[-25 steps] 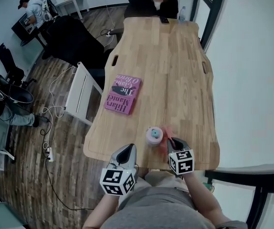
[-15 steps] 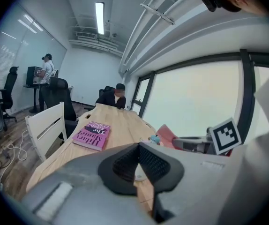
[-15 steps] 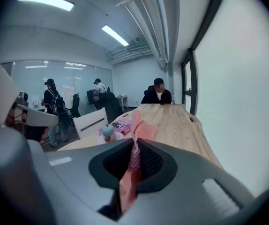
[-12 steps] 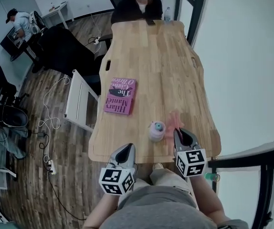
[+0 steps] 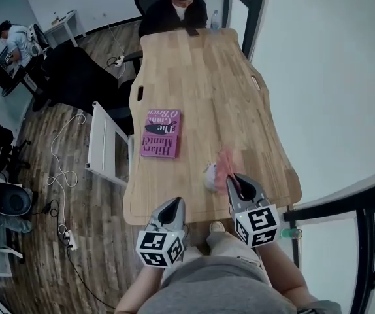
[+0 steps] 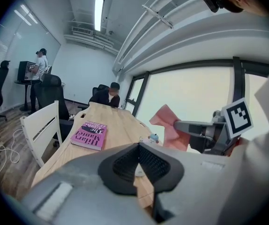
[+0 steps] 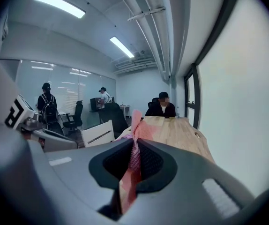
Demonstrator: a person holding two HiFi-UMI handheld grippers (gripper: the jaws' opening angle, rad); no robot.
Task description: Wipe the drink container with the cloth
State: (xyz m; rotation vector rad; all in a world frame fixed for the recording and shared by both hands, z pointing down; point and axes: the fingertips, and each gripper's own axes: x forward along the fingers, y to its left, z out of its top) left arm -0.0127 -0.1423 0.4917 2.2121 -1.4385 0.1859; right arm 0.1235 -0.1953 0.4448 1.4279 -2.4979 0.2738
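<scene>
The drink container (image 5: 209, 174), a small pale bottle with a blue cap (image 6: 152, 138), stands upright near the front edge of the wooden table (image 5: 207, 84). A pink cloth (image 5: 226, 164) hangs raised in the air beside and partly over it. My right gripper (image 5: 234, 178) is shut on the cloth; in the right gripper view the fabric (image 7: 135, 156) is pinched between the jaws and sticks up past them. My left gripper (image 5: 175, 204) hovers at the table's front edge, left of the container, shut with nothing in it (image 6: 137, 150).
A pink book (image 5: 161, 132) lies on the table's left side. A white chair (image 5: 106, 142) stands left of the table. A person (image 5: 173, 5) sits at the far end with a phone and bottle nearby. Other people and desks are at the far left.
The pink cloth has come up off the table in my right gripper and now hangs beside the container. The head view has shifted; the left gripper has stayed put.
</scene>
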